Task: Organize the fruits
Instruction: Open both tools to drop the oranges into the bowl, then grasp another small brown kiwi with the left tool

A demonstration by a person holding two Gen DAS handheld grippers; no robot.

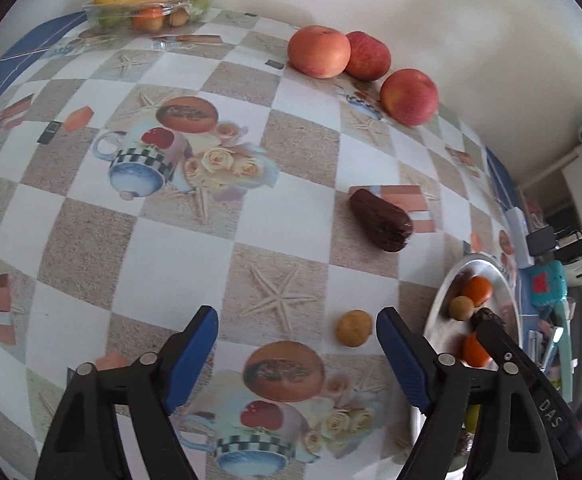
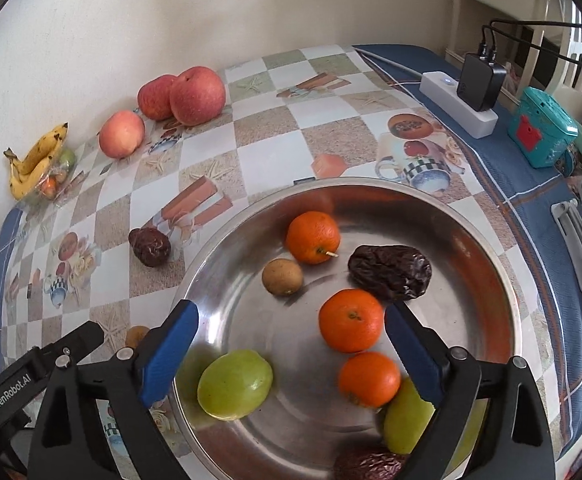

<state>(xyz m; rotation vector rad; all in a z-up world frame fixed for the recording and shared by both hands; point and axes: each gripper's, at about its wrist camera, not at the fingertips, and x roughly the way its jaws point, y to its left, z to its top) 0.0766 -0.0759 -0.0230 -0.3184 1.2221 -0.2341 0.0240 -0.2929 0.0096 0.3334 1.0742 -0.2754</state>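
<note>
Both hand-held grippers, left (image 1: 297, 330) and right (image 2: 291, 326), are spread, empty; small brown fruit (image 1: 353, 328) lies just outside metal plate (image 2: 471, 216) rim on table (image 1: 171, 248).

Power strip (image 2: 458, 98) with black charger (image 2: 479, 81), beside teal box (image 2: 541, 133).

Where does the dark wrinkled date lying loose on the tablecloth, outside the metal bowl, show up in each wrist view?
Left wrist: the date lies right of centre, above the metal bowl.
Right wrist: the date lies left of centre, just off the bowl's left rim.
Shared landmark: the three apples along the wall.
</note>
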